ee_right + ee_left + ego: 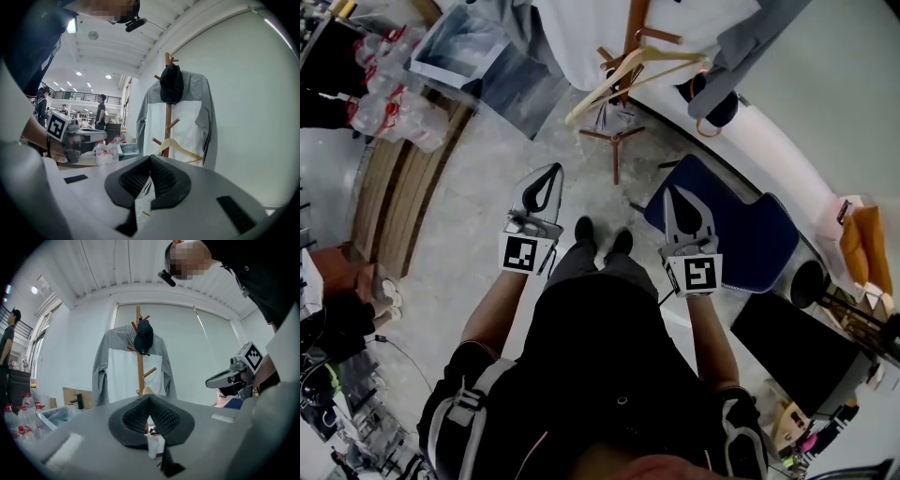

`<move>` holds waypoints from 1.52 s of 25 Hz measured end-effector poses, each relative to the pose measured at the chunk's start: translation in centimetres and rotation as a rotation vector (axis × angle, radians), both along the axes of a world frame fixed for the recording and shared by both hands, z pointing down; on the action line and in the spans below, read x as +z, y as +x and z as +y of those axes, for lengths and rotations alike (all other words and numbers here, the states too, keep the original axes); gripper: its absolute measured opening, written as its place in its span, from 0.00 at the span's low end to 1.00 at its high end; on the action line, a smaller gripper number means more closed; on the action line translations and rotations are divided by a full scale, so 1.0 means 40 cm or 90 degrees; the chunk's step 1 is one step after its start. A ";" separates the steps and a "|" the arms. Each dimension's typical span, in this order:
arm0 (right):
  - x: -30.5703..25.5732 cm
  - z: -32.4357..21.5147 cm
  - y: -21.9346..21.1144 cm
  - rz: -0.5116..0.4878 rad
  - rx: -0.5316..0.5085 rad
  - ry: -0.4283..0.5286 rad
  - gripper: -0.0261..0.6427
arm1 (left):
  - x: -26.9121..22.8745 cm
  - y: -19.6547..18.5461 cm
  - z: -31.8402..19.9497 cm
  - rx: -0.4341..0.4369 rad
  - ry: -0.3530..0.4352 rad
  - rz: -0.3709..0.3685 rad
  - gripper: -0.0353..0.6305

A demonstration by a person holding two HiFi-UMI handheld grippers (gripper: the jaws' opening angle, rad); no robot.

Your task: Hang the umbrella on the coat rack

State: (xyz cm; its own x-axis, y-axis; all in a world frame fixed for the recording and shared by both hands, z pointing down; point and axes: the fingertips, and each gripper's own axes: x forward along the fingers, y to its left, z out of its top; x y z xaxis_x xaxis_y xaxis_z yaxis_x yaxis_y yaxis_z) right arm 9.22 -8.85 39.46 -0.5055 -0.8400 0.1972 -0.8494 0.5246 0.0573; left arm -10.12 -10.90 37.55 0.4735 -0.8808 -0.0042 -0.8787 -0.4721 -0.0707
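Head view: the wooden coat rack [635, 33] stands ahead of the person's feet, with a pale hanger [628, 73] on it and a grey jacket [759, 33]; just right of the coat rack, beside the jacket's sleeve, is a dark bundle [712, 101] with an orange hooked end, which may be the umbrella; whether it hangs or lies I cannot tell. The left tongs [553, 171] and right tongs [675, 193] point toward the coat rack, well short of it; a blue chair [741, 234] sits to its near right.

Left gripper view: the left tongs [149, 397] are clenched tip to tip with nothing between them; the coat rack [139, 366] stands straight beyond, a black cap [143, 337] near its top.

Right gripper view: the right tongs [150, 158] are likewise clenched and empty; the coat rack [167, 117] rises just right of their tips.
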 end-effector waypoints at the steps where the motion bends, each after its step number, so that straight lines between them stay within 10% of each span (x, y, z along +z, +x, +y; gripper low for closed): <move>1: -0.001 0.004 0.004 0.004 0.004 -0.001 0.04 | -0.008 -0.007 0.004 -0.008 0.001 -0.001 0.05; 38: -0.082 0.030 0.083 0.041 0.080 0.025 0.04 | -0.087 -0.051 0.057 -0.067 0.024 -0.008 0.05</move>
